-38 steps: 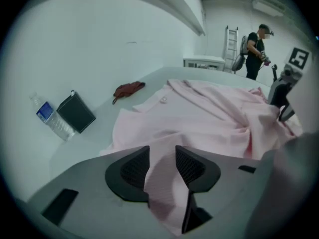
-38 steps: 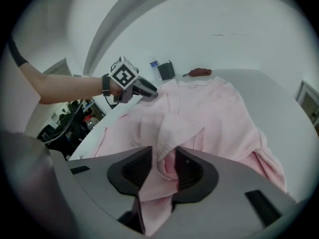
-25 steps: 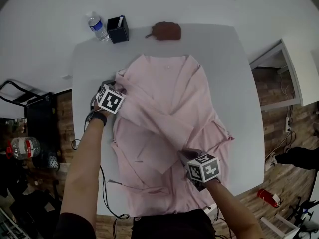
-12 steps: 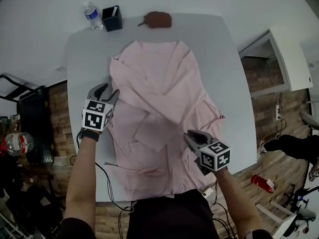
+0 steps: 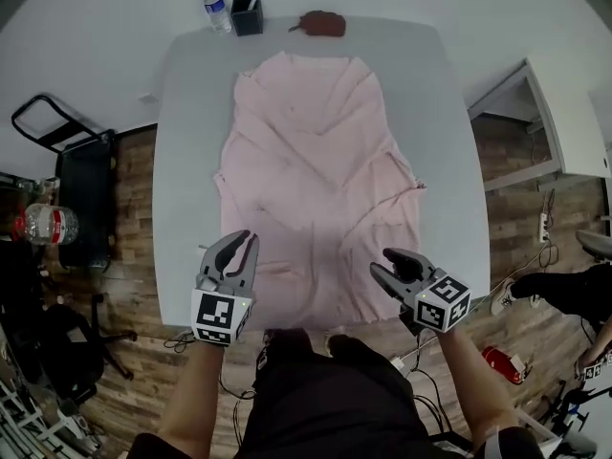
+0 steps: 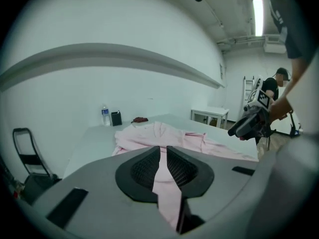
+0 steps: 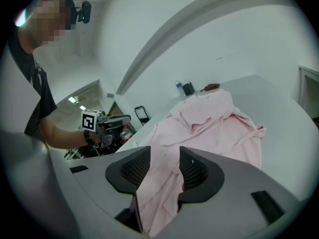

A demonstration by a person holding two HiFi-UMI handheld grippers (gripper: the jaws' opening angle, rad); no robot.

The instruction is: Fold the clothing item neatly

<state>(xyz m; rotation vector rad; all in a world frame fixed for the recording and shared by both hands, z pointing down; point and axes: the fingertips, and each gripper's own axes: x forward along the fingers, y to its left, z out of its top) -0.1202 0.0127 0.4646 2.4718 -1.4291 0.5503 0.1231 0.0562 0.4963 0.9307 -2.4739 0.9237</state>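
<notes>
A pink garment (image 5: pixel 316 161) lies spread lengthwise on the grey table (image 5: pixel 186 113), collar at the far end. Both grippers are at its near hem. My left gripper (image 5: pixel 251 239) is at the near left corner. Its jaws have just been closing and stand almost together, with a strip of pink cloth (image 6: pixel 167 193) pinched between them. My right gripper (image 5: pixel 387 261) is at the near right part of the hem. Its jaws have just been opening and stand apart, with loose pink fabric (image 7: pixel 159 183) lying between them.
At the table's far edge stand a water bottle (image 5: pixel 217 10), a black holder (image 5: pixel 248 14) and a brown object (image 5: pixel 322 24). A white side table (image 5: pixel 535 113) is on the right. On the left are a black cart (image 5: pixel 81 180) and a bottle (image 5: pixel 43 225).
Both grippers pulled back from the middle of the garment to its near hem. The left jaws narrowed and the right jaws widened. The garment lies flatter.
</notes>
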